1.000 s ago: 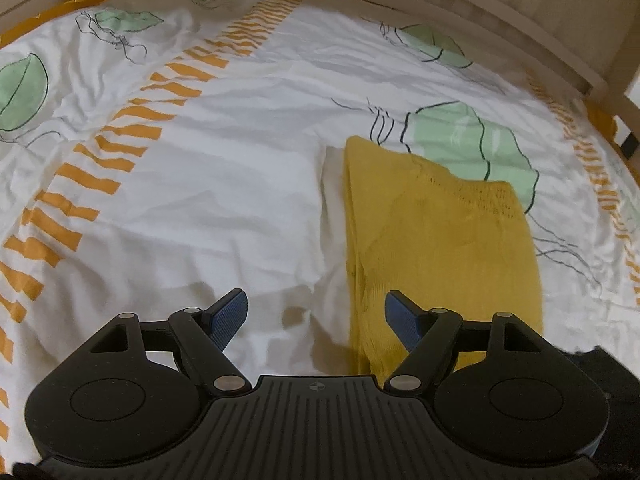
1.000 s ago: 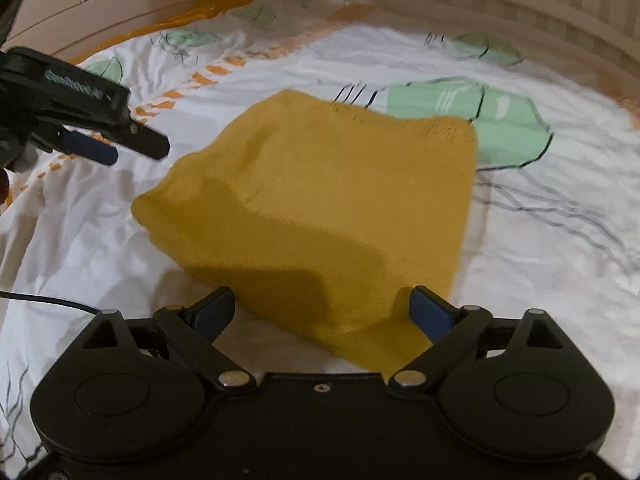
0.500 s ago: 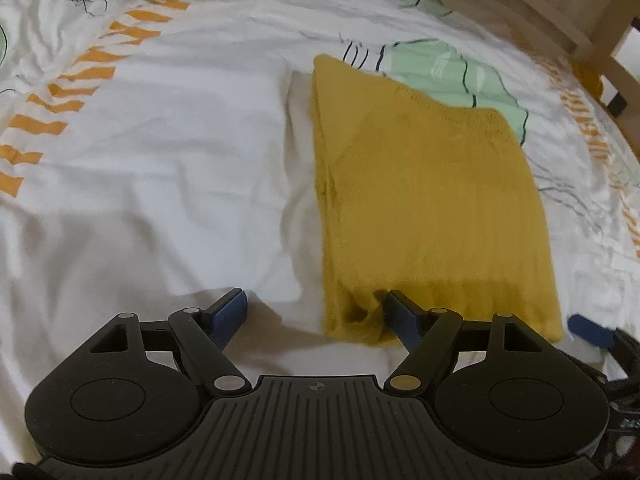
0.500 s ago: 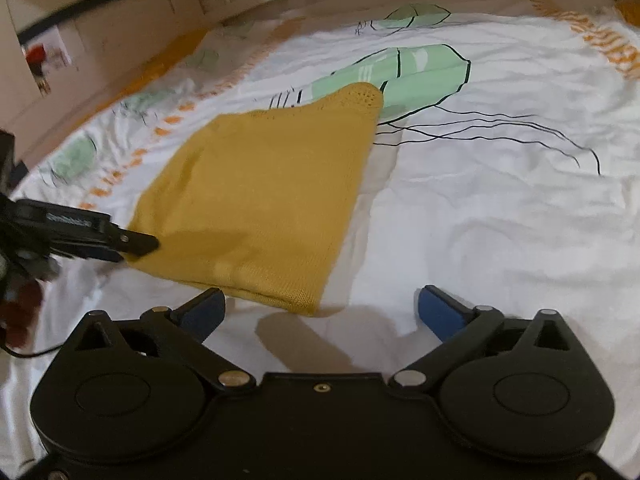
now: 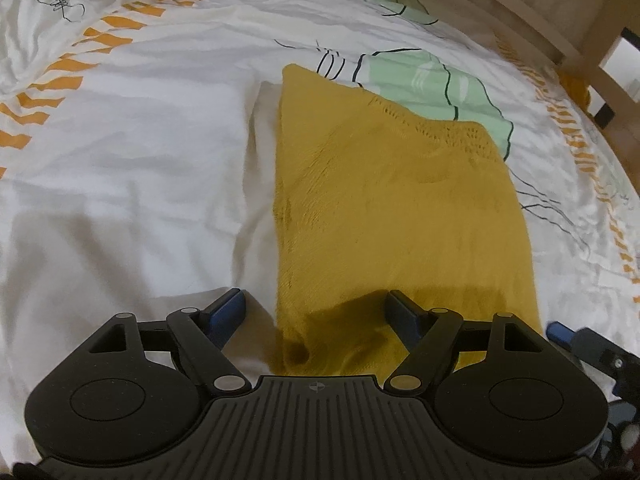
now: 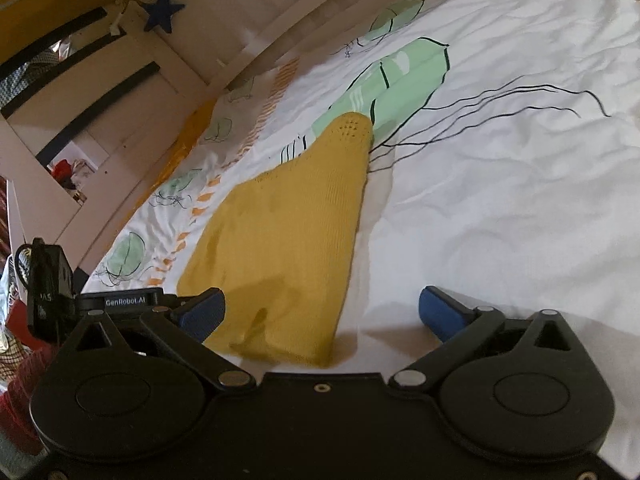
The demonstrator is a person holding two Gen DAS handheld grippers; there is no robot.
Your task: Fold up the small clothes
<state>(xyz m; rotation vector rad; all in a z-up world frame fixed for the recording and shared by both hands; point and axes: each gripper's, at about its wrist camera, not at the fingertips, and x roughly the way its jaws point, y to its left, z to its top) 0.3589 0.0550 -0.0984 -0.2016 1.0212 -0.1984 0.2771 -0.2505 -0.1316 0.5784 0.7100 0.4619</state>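
Observation:
A mustard-yellow knitted garment (image 5: 400, 216) lies folded flat on the white printed bedsheet (image 5: 140, 152). My left gripper (image 5: 314, 308) is open just above the garment's near left corner, one finger over the sheet and the other over the knit. In the right wrist view the garment (image 6: 288, 248) stretches away to the upper right. My right gripper (image 6: 322, 312) stands wide open, tilted, and the garment's near right corner lies between its fingers with the pads clear of it. The left gripper (image 6: 120, 302) shows at that view's left edge.
The sheet carries green leaf prints (image 5: 432, 76) and orange stripes (image 5: 92, 48). A wooden bed rail (image 5: 540, 20) runs along the far side. A blue star (image 6: 162, 14) hangs on the pale wooden frame, and shelves with clutter (image 6: 68, 176) lie beyond it.
The garment, raised and bunched a second ago, now lies flat. My right gripper has rolled, shifted right and spread wider. My left gripper has sunk toward the garment's near edge.

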